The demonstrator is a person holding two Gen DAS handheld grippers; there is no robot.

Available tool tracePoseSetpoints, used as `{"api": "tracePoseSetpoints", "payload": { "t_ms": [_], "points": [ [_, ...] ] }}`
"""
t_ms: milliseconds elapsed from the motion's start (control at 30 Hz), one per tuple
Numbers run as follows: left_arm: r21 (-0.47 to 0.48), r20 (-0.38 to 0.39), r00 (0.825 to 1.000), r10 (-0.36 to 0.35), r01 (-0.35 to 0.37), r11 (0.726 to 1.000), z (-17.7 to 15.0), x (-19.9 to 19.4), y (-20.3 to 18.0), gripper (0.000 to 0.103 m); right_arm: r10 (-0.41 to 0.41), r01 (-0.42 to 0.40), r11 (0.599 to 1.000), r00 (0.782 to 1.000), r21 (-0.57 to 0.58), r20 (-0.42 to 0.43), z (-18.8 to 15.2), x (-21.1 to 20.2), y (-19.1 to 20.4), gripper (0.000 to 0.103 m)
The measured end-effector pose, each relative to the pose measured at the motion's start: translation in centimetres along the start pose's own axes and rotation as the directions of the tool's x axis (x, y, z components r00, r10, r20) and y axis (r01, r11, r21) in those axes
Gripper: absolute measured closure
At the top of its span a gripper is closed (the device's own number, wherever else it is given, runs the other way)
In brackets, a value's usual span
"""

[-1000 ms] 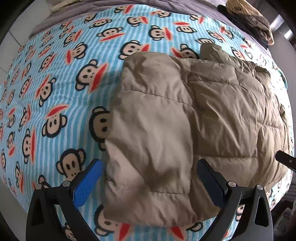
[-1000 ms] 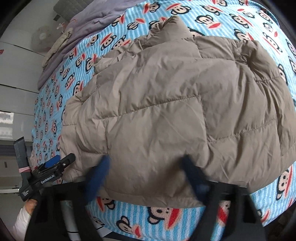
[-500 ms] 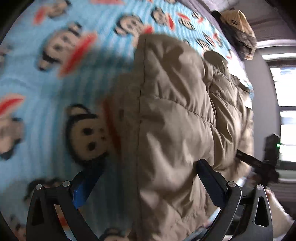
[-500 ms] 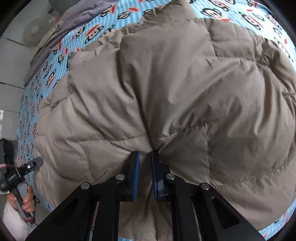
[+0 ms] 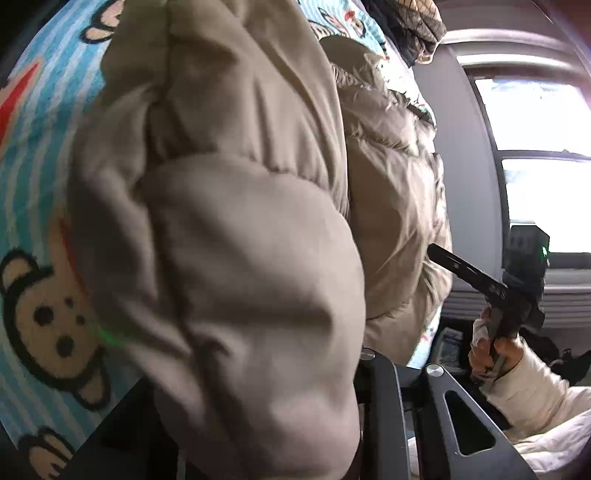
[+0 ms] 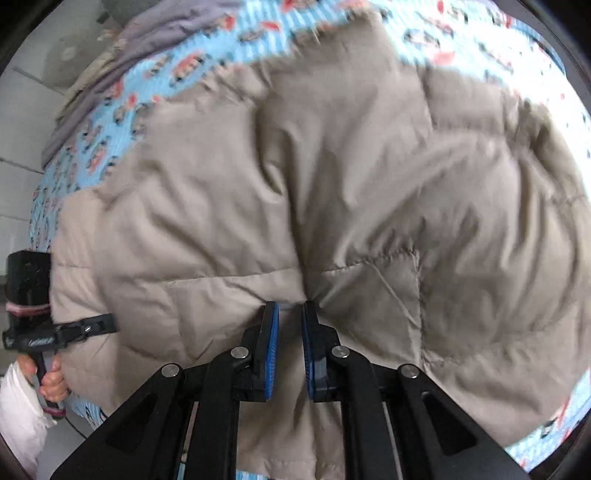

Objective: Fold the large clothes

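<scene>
A beige quilted puffer jacket [image 6: 332, 177] lies on a bed with a blue striped monkey-print sheet [image 6: 207, 62]. My right gripper [image 6: 290, 314] is shut on a pinch of the jacket's near edge, fabric bunched between its blue pads [image 6: 273, 332]. In the left wrist view the jacket [image 5: 229, 221] bulges over my left gripper, hiding its fingertips; only its black frame [image 5: 413, 424] shows, so its state is unclear. The right gripper also shows there [image 5: 436, 254], and the left gripper [image 6: 99, 325] at the jacket's left edge in the right wrist view.
A dark patterned garment [image 5: 410, 26] lies at the bed's far end by a bright window [image 5: 535, 166]. A grey blanket [image 6: 147, 48] lies along the bed's far left side. White bedding [image 5: 554, 446] sits at lower right.
My left gripper moved in to the jacket's left edge, and the fabric now covers its fingers. My right gripper stays shut on the jacket edge and has lifted it slightly.
</scene>
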State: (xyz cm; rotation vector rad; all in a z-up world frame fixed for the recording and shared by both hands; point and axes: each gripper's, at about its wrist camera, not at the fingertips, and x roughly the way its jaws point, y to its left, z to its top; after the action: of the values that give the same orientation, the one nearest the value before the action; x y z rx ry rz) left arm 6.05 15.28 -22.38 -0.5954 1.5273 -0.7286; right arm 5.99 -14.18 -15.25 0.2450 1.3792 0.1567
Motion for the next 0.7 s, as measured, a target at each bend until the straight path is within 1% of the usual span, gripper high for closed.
{"api": "tracePoseSetpoints", "payload": {
  "t_ms": [33,133,167,200,233,267,333,400,500,567,600,633,700],
  "points": [
    [0.002,0.002,1.0,-0.002,0.002,1.0,0.0,-0.1,-0.2,0.075,-0.016,0.017,1.0,0.999,-0.022,0.042,-0.4,-1.5,0.3,0.091],
    [0.017,-0.001,1.0,0.0,0.0,1.0,-0.2,-0.6,-1.5,0.075,-0.028,0.032,0.999,0.994,-0.035,0.108,-1.3,-3.8,0.2,0.091],
    [0.02,-0.001,1.0,-0.001,0.001,1.0,-0.2,-0.8,-2.0,0.075,-0.024,0.029,0.999,0.993,-0.034,0.116,-1.4,-3.9,0.0,0.091],
    [0.024,0.0,1.0,0.0,0.0,1.0,-0.1,-0.9,-2.5,0.075,-0.018,0.021,0.999,0.993,-0.033,0.116,-1.3,-3.7,-0.1,0.091],
    [0.029,0.001,1.0,0.002,-0.002,1.0,-0.1,-1.2,-3.3,0.079,-0.009,0.012,1.0,0.994,-0.028,0.112,-1.0,-3.2,-0.4,0.091],
    [0.029,0.001,1.0,-0.002,0.002,1.0,0.0,-1.5,-4.0,0.081,-0.001,0.004,1.0,0.994,-0.021,0.114,-0.6,-2.6,-0.5,0.091],
    [0.036,0.006,1.0,-0.006,0.006,0.999,0.2,-1.9,-6.0,0.081,0.017,-0.015,1.0,0.993,-0.017,0.12,0.8,-0.7,-0.5,0.091],
    [0.061,0.014,1.0,0.007,-0.007,0.998,0.2,-2.4,-8.1,0.081,0.035,-0.034,0.999,0.992,-0.012,0.12,1.8,0.9,-0.1,0.091],
    [0.125,0.035,0.999,0.019,-0.024,0.992,0.4,-2.9,-13.9,0.081,0.097,-0.098,0.995,0.992,0.016,0.075,2.8,3.6,-0.8,0.091],
    [0.158,0.044,0.998,0.039,-0.045,0.986,0.8,-2.5,-17.4,0.081,0.148,-0.151,0.988,0.988,0.043,0.052,2.9,4.7,-1.6,0.091],
    [0.168,0.044,0.998,0.05,-0.056,0.984,1.1,-2.0,-18.9,0.081,0.182,-0.184,0.981,0.982,0.062,0.044,2.9,5.0,-2.2,0.091],
    [0.181,0.044,0.996,0.074,-0.081,0.98,1.5,-1.0,-21.3,0.081,0.22,-0.222,0.971,0.975,0.086,0.036,2.9,5.4,-2.9,0.093],
    [0.196,0.045,0.993,0.112,-0.118,0.974,2.1,0.5,-24.2,0.081,0.306,-0.307,0.941,0.952,0.143,0.027,2.8,6.0,-4.6,0.095]
  ]
}}
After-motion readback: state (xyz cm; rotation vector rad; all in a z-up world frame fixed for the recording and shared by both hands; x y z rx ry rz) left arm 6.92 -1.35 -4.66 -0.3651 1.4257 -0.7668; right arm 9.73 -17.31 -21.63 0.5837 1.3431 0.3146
